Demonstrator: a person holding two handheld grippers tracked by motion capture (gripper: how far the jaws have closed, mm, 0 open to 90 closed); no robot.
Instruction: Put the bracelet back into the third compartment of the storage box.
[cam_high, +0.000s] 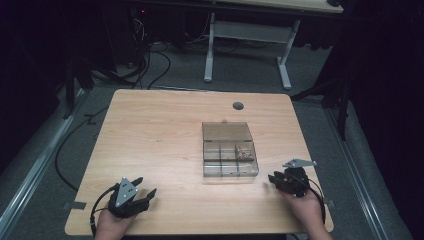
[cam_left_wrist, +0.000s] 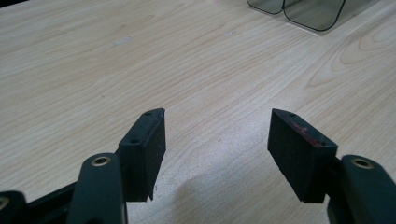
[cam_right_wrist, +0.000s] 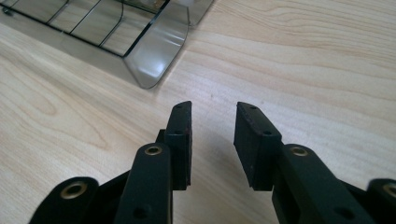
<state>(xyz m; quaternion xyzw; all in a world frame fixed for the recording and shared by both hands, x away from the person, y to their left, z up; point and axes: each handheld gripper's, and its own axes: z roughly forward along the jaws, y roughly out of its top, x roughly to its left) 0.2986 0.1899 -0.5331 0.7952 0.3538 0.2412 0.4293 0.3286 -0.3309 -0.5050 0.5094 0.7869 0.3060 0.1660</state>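
High view puts your clear compartment box (cam_high: 230, 149) mid-worktop (cam_high: 150, 130) with its lid swung back flat, so the small parts (cam_high: 244, 151) in one right-hand cell stay reachable. Your right gripper (cam_high: 276, 178) rests just beside the box's near right corner, fingers partly apart and empty. Your left gripper (cam_high: 146, 191) lies well apart at the near edge, fingers wide, holding nothing.

Your worktop (cam_high: 150, 140) is a light wooden board with rounded corners, and it has a small round cable hole (cam_high: 238, 105) near its far edge. Directly on it, a little right of the middle, lies a clear plastic compartment box (cam_high: 230, 161) with its lid (cam_high: 226, 131) open flat on the wood behind it.
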